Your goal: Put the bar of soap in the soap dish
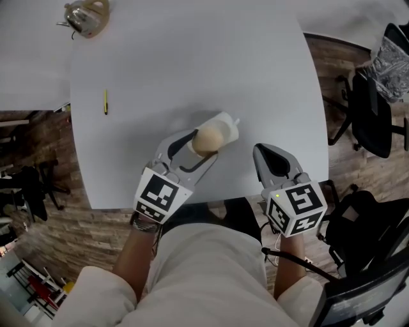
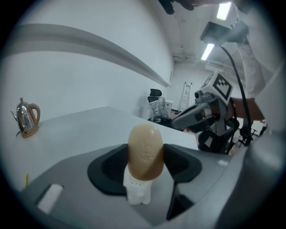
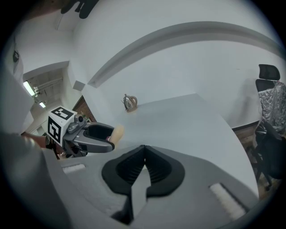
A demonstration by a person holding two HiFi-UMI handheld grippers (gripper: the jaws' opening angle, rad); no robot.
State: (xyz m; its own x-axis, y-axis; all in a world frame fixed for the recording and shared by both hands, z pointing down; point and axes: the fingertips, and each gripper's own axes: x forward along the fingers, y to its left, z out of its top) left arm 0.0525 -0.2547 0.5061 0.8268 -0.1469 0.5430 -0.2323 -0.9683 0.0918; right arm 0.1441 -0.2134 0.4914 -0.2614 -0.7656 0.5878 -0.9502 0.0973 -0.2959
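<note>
A tan oval bar of soap (image 1: pixel 206 139) stands on end between the jaws of my left gripper (image 1: pixel 199 148), which is shut on it. A white soap dish (image 1: pixel 225 126) lies on the white table (image 1: pixel 192 70) just beyond and under the soap. In the left gripper view the soap (image 2: pixel 145 150) covers most of the dish (image 2: pixel 137 191), and I cannot tell whether they touch. My right gripper (image 1: pixel 268 158) hangs near the table's front edge to the right, shut and empty. In its own view the right gripper (image 3: pixel 143 162) has its jaws meeting, with the left gripper (image 3: pixel 96 134) and soap (image 3: pixel 118 132) at left.
A metal kettle (image 1: pixel 86 16) stands at the table's far left corner, and a yellow pen (image 1: pixel 105 101) lies left of the middle. Black office chairs (image 1: pixel 374 112) stand on the wooden floor right of the table. My lap is just below the table's front edge.
</note>
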